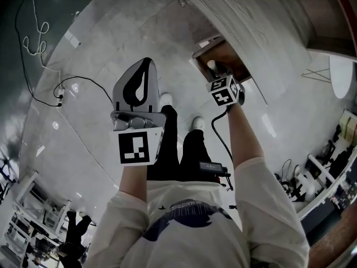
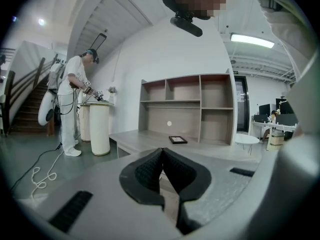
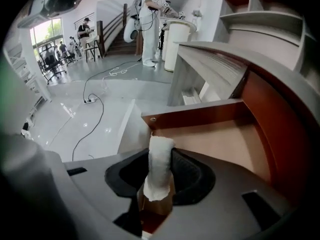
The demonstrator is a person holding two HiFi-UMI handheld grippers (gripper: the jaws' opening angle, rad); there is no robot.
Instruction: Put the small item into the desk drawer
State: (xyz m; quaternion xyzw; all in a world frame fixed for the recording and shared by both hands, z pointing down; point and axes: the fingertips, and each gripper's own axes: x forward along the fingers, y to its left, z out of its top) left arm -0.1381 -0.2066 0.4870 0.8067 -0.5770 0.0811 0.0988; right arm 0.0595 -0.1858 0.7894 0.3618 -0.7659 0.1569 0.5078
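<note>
A small white cloth-like roll (image 3: 159, 166) stands upright between the dark pads of my right gripper (image 3: 160, 170), which is shut on it. That gripper (image 1: 215, 67) hangs over the open wooden desk drawer (image 1: 230, 59), just behind the drawer's front panel (image 3: 192, 115); the bare drawer bottom (image 3: 220, 141) lies ahead of the roll. My left gripper (image 1: 138, 88) is raised above the floor to the left of the drawer. Its pads (image 2: 150, 170) meet at the tips with nothing between them, and it points toward the desk (image 2: 150, 140).
A grey desk top (image 3: 220, 59) with a shelf unit (image 2: 187, 106) runs above the drawer. Black cables (image 1: 58, 91) trail over the glossy floor at left. A person in white (image 2: 70, 109) works at a white pedestal (image 2: 100, 126) in the distance. My legs and shoes (image 1: 196, 123) stand below.
</note>
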